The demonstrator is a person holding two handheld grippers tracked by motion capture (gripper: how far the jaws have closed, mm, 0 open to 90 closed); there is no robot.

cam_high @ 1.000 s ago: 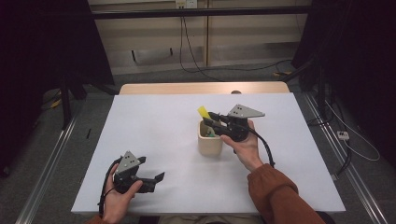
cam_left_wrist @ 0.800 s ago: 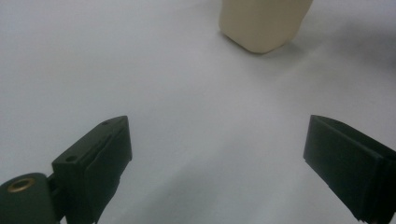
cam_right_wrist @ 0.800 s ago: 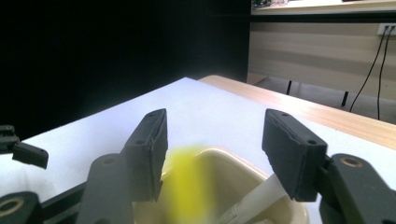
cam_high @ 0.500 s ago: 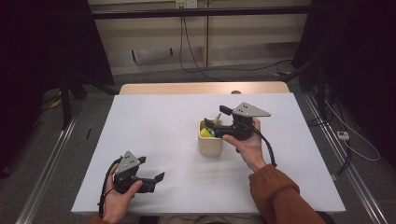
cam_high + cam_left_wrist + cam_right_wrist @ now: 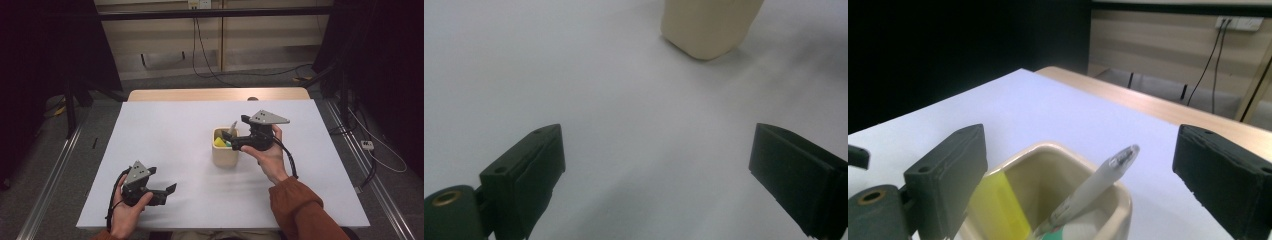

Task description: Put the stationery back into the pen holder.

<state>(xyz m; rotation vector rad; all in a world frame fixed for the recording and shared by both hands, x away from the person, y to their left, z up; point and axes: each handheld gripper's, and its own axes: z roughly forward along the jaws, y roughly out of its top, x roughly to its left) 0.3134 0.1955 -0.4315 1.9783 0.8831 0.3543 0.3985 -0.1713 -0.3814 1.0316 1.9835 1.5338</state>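
Cream cup point(image 5: 225, 155), yellow item point(image 5: 998, 207) inside

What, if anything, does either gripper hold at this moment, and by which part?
Nothing is held. The right gripper is open above the cream ceramic cup; the left gripper is open over the white table.

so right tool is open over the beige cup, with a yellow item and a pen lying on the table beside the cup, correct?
Not quite. The right tool is open over the beige cup, but the yellow item and pen stand inside the cup, as the right gripper view shows.
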